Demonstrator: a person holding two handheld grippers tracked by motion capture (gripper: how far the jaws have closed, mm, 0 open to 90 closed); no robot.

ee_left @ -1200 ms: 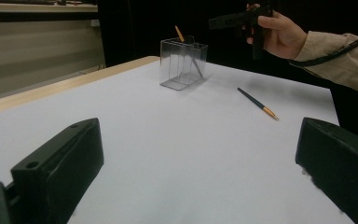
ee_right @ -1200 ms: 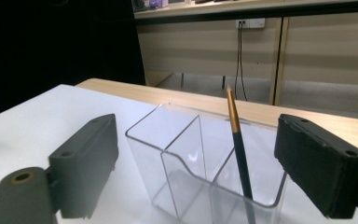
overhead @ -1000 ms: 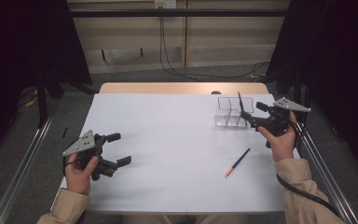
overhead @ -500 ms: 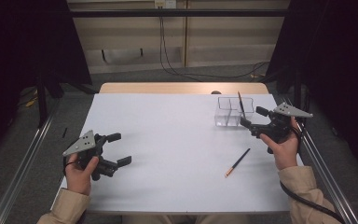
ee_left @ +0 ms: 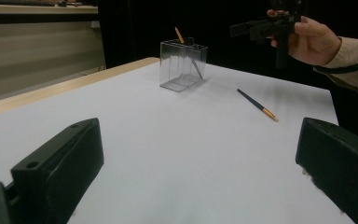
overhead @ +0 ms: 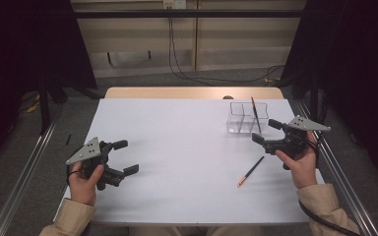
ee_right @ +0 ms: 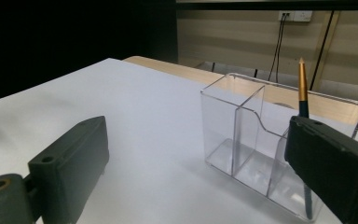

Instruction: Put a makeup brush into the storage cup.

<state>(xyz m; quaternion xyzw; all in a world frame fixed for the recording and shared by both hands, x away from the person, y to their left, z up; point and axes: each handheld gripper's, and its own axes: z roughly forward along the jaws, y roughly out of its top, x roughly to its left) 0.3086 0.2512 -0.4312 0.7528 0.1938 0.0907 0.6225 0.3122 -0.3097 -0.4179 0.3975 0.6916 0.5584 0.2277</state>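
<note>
We see one pencil (overhead: pixel 251 171) loose on white desk (overhead: pixel 177 147), lower right of high view, long axis running diagonal, orange tip toward bottom. Second pencil (overhead: pixel 255 114) stands in clear holder (overhead: pixel 241 118), upper right. Right hand-held gripper (overhead: pixel 268 132) has just spread, nothing between jaws; it sits just above-right of loose pencil, nearer one. Left hand-held gripper (overhead: pixel 125 157) spread, empty, far left.

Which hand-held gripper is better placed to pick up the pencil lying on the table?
Probably the right hand-held gripper: open and empty, it hovers just beyond the loose pencil, beside the clear organizer. The left hand-held gripper sits across the table.
</note>
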